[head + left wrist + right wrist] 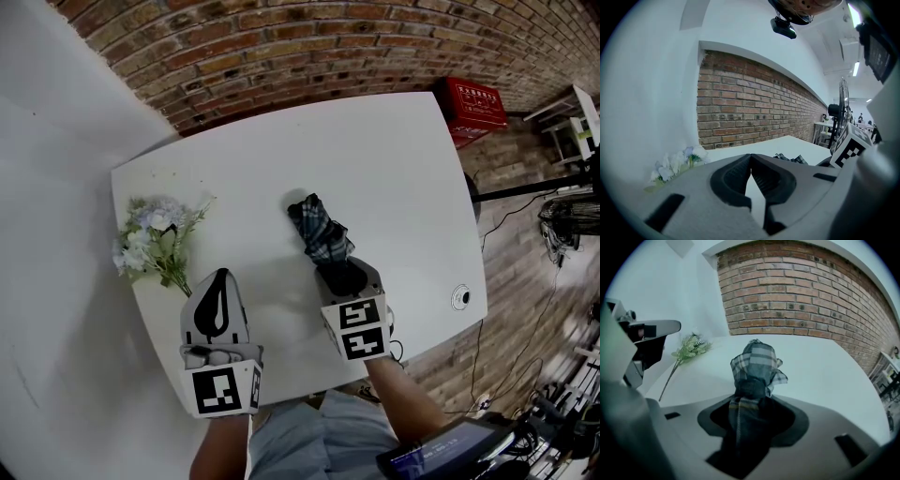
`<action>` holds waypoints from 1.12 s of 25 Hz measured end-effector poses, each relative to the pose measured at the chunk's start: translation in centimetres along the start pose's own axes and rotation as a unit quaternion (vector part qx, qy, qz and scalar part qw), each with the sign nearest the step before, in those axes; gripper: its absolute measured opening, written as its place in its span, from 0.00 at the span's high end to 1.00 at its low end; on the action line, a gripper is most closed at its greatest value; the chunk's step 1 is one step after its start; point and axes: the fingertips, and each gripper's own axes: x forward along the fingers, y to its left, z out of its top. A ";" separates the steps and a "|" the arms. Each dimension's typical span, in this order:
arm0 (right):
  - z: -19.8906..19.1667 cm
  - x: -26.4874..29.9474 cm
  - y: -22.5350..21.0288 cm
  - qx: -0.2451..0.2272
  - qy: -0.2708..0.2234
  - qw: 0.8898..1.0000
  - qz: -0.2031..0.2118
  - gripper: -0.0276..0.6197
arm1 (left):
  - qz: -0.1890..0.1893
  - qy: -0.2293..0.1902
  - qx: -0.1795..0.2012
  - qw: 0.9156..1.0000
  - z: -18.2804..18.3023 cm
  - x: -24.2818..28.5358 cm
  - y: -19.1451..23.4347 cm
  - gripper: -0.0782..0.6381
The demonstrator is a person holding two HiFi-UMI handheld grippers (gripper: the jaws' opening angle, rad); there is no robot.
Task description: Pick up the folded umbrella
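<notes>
R gripper (pixel 342 277) jaws clamping the near end of the folded umbrella (pixel 320 230) on the table (pixel 394 159); needing firm squeeze before lifting, as fabric's probably slipping; L gripper (pixel 222 277) idling closed, empty

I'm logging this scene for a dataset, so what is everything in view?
table: one, white, centre.
umbrella: one, dark plaid, folded, mid-table.
flowers: one bunch, white and green, table's left edge.
wall: one, red brick, behind table.
crate: one, red, floor by the wall.
fan: one, black, floor at right.
left tongs: one, grey, shut, empty, over table's near edge.
right tongs: one, grey, shut on umbrella's near end.
</notes>
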 end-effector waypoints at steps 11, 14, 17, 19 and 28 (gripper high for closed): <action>0.0 -0.2 -0.1 0.007 -0.010 1.000 0.007 0.67 | 0.001 -0.003 0.005 1.000 0.6 -0.4 -0.2 0.88; 0.0 -0.3 -0.1 0.006 -0.014 1.000 0.007 0.67 | 0.001 -0.006 0.006 1.000 0.7 -0.5 -0.2 0.88; 0.3 -0.6 0.0 0.007 -0.021 1.000 0.008 0.67 | 0.003 -0.009 0.008 1.000 1.0 -0.7 -0.2 0.88; 0.5 -0.8 0.0 0.006 -0.027 1.000 0.009 0.67 | 0.004 -0.011 0.009 1.000 1.2 -0.9 -0.3 0.88; 2.0 -2.5 0.0 0.000 -0.055 0.998 0.012 0.67 | 0.007 -0.028 0.014 0.999 2.4 -2.0 -1.1 0.88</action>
